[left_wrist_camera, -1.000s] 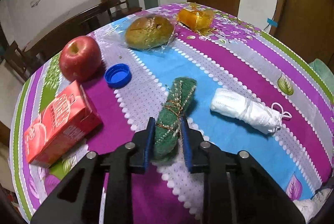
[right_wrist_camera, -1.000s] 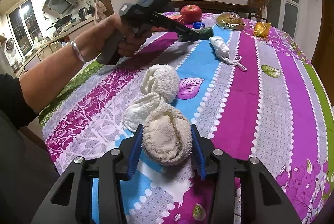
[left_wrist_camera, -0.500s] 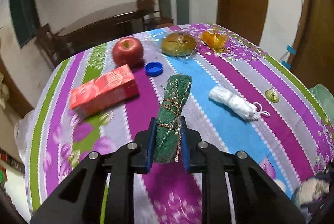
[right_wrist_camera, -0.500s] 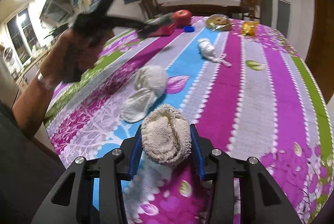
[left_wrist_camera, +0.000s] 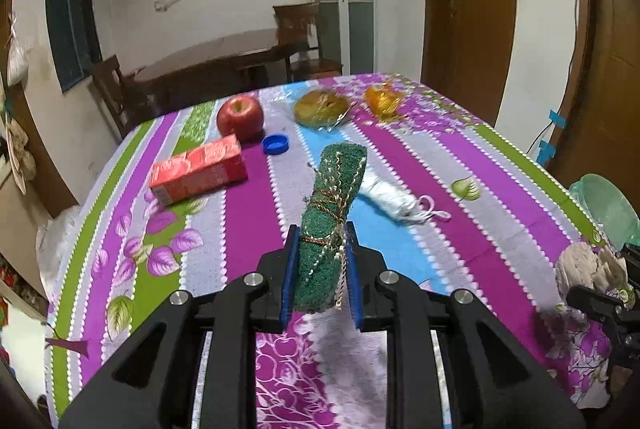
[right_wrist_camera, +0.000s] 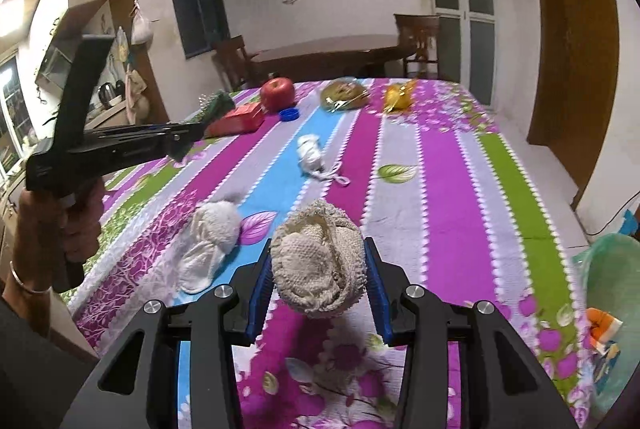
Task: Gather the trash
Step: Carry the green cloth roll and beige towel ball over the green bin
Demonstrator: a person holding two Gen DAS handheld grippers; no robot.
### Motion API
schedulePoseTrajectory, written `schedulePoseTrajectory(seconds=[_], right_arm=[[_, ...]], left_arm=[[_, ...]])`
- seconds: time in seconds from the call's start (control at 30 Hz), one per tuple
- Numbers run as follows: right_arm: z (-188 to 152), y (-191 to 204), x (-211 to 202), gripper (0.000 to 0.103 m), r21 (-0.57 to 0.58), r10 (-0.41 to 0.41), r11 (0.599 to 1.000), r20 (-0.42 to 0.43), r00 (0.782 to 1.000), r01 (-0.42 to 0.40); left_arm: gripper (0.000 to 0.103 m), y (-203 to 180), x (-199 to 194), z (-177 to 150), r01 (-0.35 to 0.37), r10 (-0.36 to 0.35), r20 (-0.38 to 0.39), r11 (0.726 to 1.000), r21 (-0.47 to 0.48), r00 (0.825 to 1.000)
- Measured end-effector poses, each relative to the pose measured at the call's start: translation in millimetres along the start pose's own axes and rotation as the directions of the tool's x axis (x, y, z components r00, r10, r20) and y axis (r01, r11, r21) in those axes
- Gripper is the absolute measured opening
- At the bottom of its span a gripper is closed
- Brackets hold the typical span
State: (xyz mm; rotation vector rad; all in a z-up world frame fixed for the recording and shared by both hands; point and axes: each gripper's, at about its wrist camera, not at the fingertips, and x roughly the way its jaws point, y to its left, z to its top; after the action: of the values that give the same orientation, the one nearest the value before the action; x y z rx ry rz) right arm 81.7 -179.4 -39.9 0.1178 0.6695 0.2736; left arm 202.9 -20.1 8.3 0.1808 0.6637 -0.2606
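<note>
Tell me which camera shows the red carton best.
The left wrist view. There the red carton lies in full sight on the tablecloth, top and side faces unobstructed. In the right wrist view the carton is small and distant, and the left gripper with its green bundle covers its near end.

Counting on bench: one apple (left_wrist_camera: 240,117), one red carton (left_wrist_camera: 199,169), one blue cap (left_wrist_camera: 275,144), two wrapped buns (left_wrist_camera: 322,107), one white mask roll (left_wrist_camera: 390,197), two beige cloth wads (right_wrist_camera: 318,263), one green scrub roll (left_wrist_camera: 330,229).
</note>
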Motion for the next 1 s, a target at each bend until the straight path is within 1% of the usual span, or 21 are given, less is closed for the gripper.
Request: schedulePoseTrajectory(seconds=[0.17,0.4,0.6,0.73,1.0], right_arm=[[3,-15,-15,0.043,0.039,-0.055,0.998,0.032,0.998,0.053],[11,-31,-47,0.043,0.035,-0.131,0.991,0.089,0.987,0.128],[18,-51,-79,0.043,0.047,-0.208,0.978,0.135,0.969,0.203],[21,-68,-95,0.043,0.071,-0.257,0.966,0.145,0.956,0.249],[16,-103,-122,0.043,0.124,-0.335,0.939,0.14,0.932,0.32]], left_arm=[[0.02,-22,-11,12,0.019,-0.021,0.035,0.999,0.038,0.999],[0.02,-58,-21,29,0.055,-0.063,0.076,0.993,0.103,0.995],[0.02,-88,-27,45,0.089,-0.104,0.097,0.985,0.145,0.99],[0.02,-113,-31,54,0.111,-0.133,0.112,0.976,0.186,0.985],[0.02,-154,-29,61,0.152,-0.183,0.111,0.959,0.241,0.977]])
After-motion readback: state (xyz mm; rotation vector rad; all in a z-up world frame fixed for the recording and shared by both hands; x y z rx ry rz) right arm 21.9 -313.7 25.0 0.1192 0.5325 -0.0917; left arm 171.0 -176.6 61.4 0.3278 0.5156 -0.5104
